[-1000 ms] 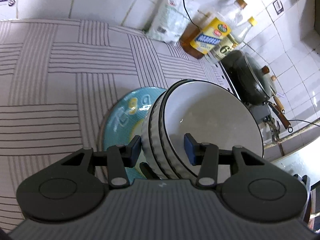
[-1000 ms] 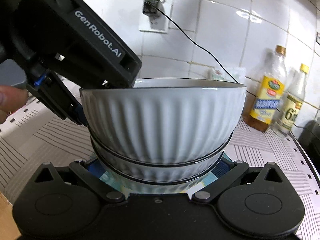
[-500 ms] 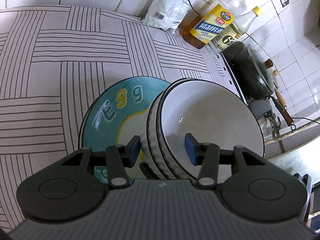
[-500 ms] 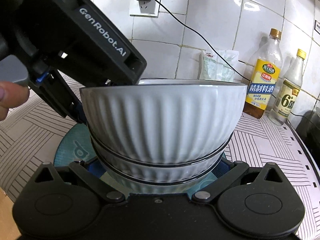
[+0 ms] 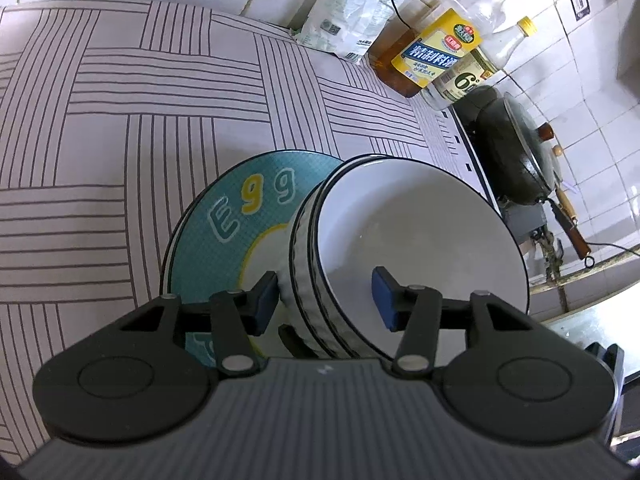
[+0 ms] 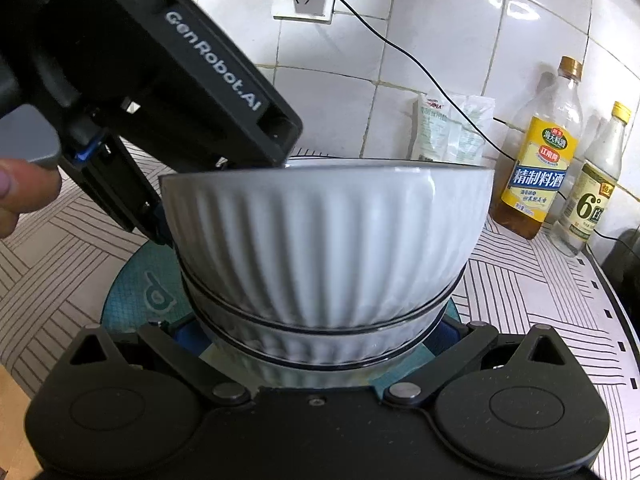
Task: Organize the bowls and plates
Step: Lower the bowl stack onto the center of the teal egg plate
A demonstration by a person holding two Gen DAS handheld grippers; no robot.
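**Stacked bowls on the blue plate, a gripper at each side**

Left wrist view: the left gripper (image 5: 326, 300) has its blue-padded fingers (image 5: 267, 296) spread apart, straddling the wall of the nested white ribbed bowls (image 5: 420, 248); one pad lies just outside the ribbed wall at about 9 o'clock of the stack, the other sits inside the top bowl, clear of its surface, so nothing is clamped. The bowls stand on the blue plate (image 5: 240, 216), lettered "Egg", whose bare face shows at 10 o'clock of the stack. The plate rests on the striped countertop (image 5: 120, 120). At 1 o'clock stand a white bag (image 5: 352, 12), a yellow-labelled bottle (image 5: 440, 48) and a clear bottle (image 5: 476, 68), then a dark wok (image 5: 516, 152).

Right wrist view: the right gripper (image 6: 316, 336) faces the stack at its base, fingers spread wide to either side of the lowest bowl. Their tips are hidden behind the bowls, so I cannot tell whether they touch it. The left gripper's body comes in from 10 o'clock over the rim.
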